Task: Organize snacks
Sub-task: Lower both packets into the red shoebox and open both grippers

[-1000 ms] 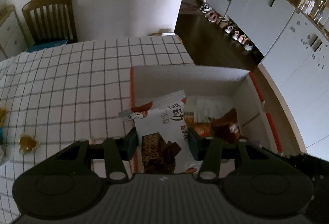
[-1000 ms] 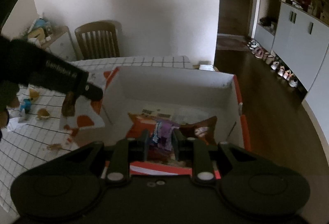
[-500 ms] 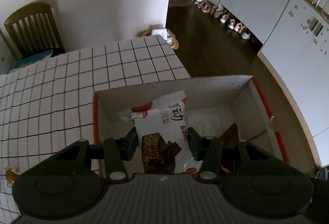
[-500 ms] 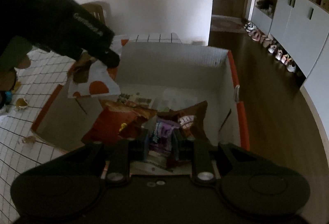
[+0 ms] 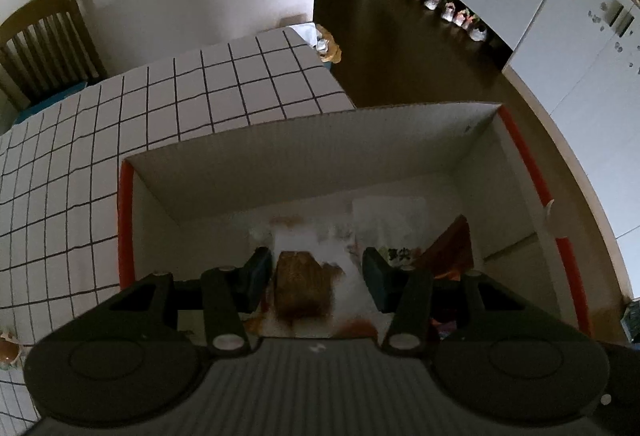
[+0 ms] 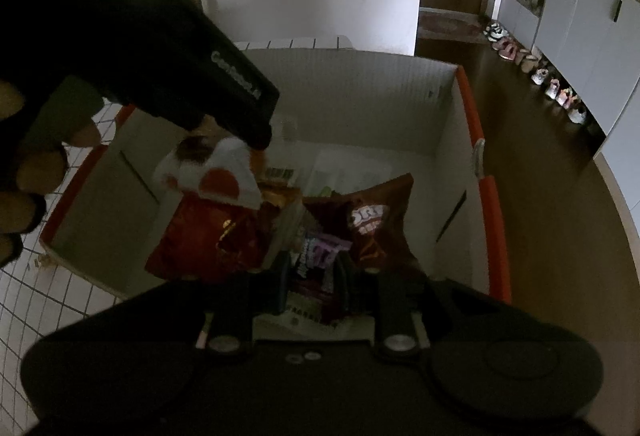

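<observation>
1. Two grippers hang over one box [image 5: 304, 139], a white carton with orange rims filling the middle of both views.
2. Left gripper [image 5: 316, 278], lower centre of the left view: its jaws stand wide apart. A white wrapper [image 5: 320, 248] showing a brown bar lies in the gap, blurred, and touches neither finger as far as can be seen.
3. In the right view the same wrapper [image 6: 224, 171], white with red-orange spots, sits just below the left gripper's dark tip [image 6: 256, 127] at centre left, above the other packs. Whether it is resting or in the air cannot be told.
4. Right gripper [image 6: 312, 272], lower centre of its view, is clamped on a purple pack [image 6: 316, 256]; both fingers press its sides.
5. Box contents in the right view: a red bag [image 6: 208, 236] at left, a brown bag [image 6: 372, 224] at right, the purple pack between them at the near edge.
6. Checked cloth [image 5: 160, 103] covers the table at the upper left of the left view; the box stands on it.
7. A chair [image 5: 44, 43] is at the far left.
</observation>
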